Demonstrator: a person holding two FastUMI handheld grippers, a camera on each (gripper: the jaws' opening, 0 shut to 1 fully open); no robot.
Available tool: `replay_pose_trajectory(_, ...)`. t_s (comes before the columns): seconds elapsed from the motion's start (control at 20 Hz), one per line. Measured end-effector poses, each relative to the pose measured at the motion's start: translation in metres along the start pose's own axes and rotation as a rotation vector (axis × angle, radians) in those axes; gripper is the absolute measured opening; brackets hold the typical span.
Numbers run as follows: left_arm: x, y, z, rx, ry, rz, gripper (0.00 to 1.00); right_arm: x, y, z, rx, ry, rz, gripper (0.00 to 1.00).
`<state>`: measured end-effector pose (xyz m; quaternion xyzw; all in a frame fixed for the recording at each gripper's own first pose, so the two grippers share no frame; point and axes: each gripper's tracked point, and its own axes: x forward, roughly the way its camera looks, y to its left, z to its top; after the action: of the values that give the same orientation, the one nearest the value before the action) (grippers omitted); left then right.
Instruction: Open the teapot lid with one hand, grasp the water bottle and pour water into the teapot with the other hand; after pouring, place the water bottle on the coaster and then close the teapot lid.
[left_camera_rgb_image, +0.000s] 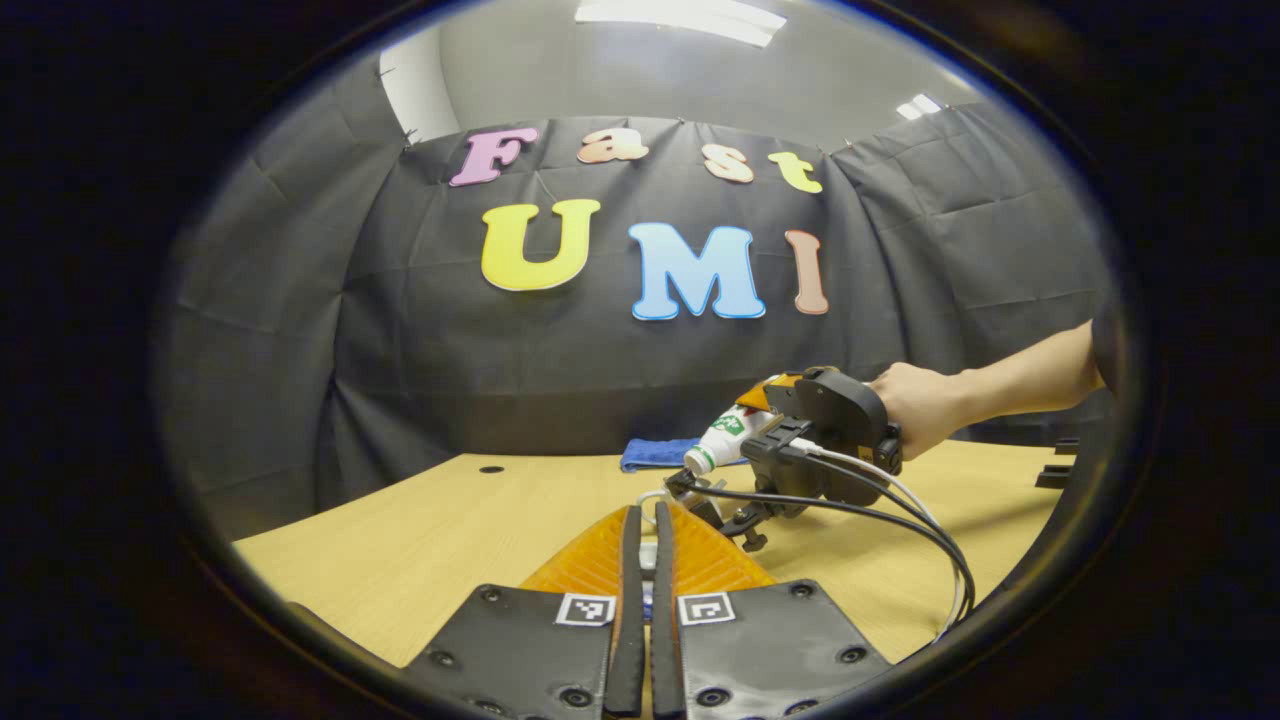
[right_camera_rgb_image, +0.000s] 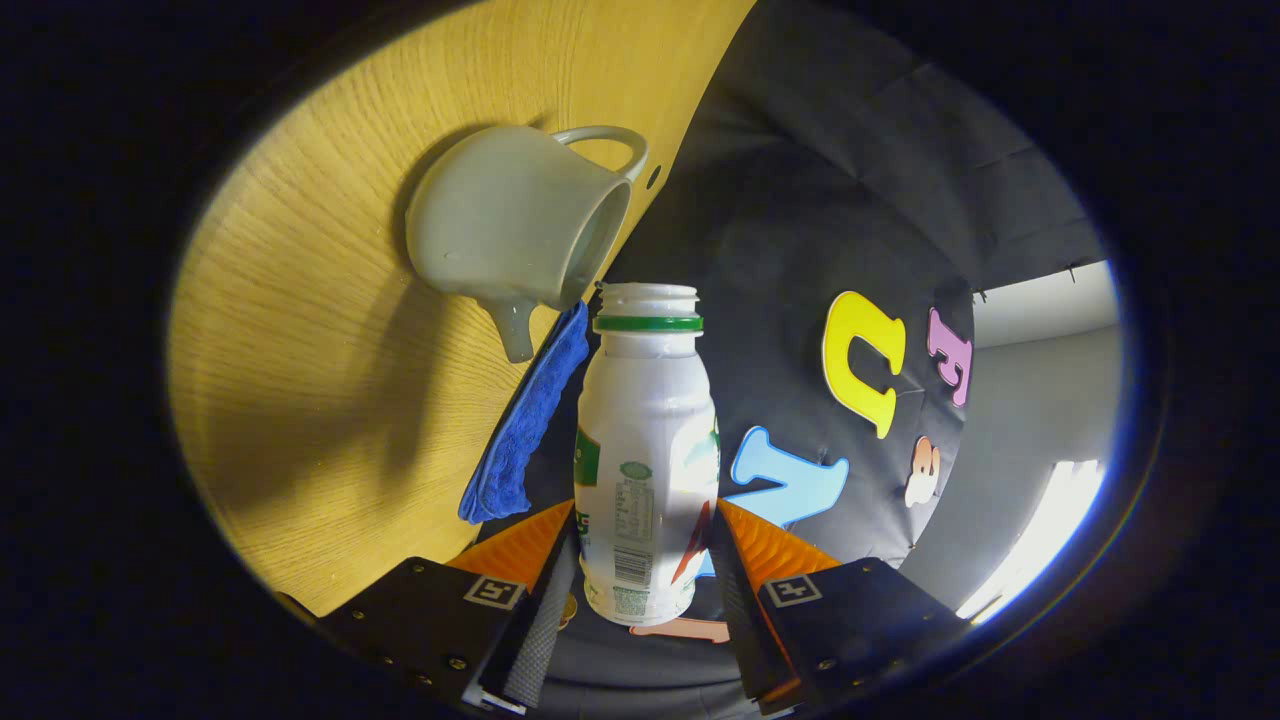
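Note:
In the right gripper view my right gripper (right_camera_rgb_image: 645, 520) is shut on a white water bottle (right_camera_rgb_image: 645, 440) with a green neck ring and no cap. The bottle is tipped over, its mouth close to the rim of the lidless pale grey teapot (right_camera_rgb_image: 515, 225) on the wooden table (right_camera_rgb_image: 330, 420). The left gripper view shows the same bottle (left_camera_rgb_image: 725, 435) slanting down to the left in the right gripper (left_camera_rgb_image: 735, 455), held by a hand (left_camera_rgb_image: 915, 410). My left gripper (left_camera_rgb_image: 648, 520) is nearly closed, with a sliver of white, apparently the teapot lid (left_camera_rgb_image: 648, 556), pinched between its fingers.
A folded blue cloth lies at the table's back edge (left_camera_rgb_image: 655, 453), just behind the teapot (right_camera_rgb_image: 525, 430). Cables (left_camera_rgb_image: 900, 520) trail from the right gripper over the table. A small round hole (left_camera_rgb_image: 491, 468) sits at the far left and a dark object (left_camera_rgb_image: 1055, 470) at the far right.

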<state>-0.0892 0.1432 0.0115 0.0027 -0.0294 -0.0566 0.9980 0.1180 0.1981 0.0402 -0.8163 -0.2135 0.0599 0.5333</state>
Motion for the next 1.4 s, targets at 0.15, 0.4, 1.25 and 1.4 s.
replay_pose_trajectory(0.15,0.0,0.0,0.0,-0.003,-0.001,0.001,0.09,0.003,0.012,0.001,0.098,-0.009,0.078,0.72)
replay_pose_trajectory(0.4,-0.001,0.004,0.001,-0.011,-0.002,0.009,0.13,0.005,0.032,0.005,0.288,-0.017,0.16,0.72)
replay_pose_trajectory(1.25,0.049,-0.004,0.006,-0.098,0.026,0.029,0.13,-0.055,0.029,-0.011,1.565,-0.028,0.473,0.72)
replay_pose_trajectory(1.4,0.066,-0.018,0.012,-0.103,0.019,0.022,0.13,-0.067,0.027,-0.03,1.719,-0.03,0.472,0.72)
